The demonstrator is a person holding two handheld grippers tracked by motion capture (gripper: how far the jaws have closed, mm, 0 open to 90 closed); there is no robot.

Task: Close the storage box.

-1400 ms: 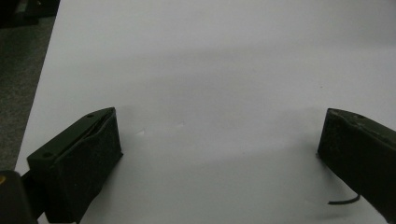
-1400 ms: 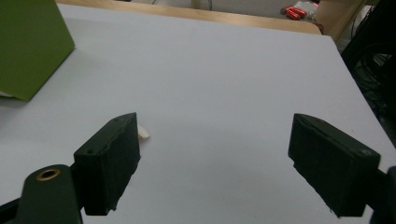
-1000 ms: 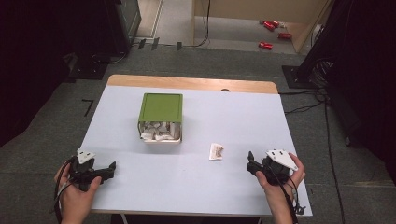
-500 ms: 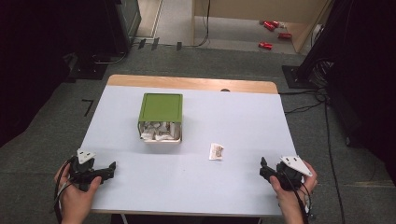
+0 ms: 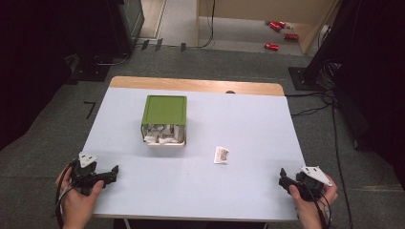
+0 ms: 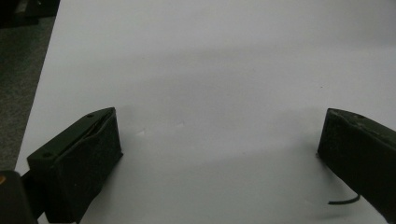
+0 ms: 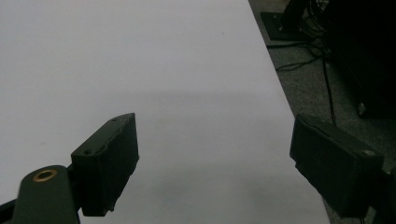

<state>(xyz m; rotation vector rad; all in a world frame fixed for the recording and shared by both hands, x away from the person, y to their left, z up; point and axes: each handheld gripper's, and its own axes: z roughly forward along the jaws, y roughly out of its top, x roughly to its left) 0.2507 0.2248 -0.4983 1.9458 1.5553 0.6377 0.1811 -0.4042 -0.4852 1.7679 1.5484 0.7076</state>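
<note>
The packet (image 5: 221, 154) lies alone on the table (image 5: 248, 114), right of centre, between the green box (image 5: 164, 119) and the near right corner. The right gripper (image 5: 285, 178) rests at that corner, jaws apart and empty, clearly nearer; the packet sits ahead and to its left. The left gripper (image 5: 111, 172), also apart, rests at the near left corner.

Right gripper (image 7: 212, 163): black jaws spread wide, nothing between them.
Below: bare pale blue-white tabletop (image 7: 140, 60); grey carpet floor (image 7: 303, 88), black cables (image 7: 299, 63) beyond its edge.
</note>
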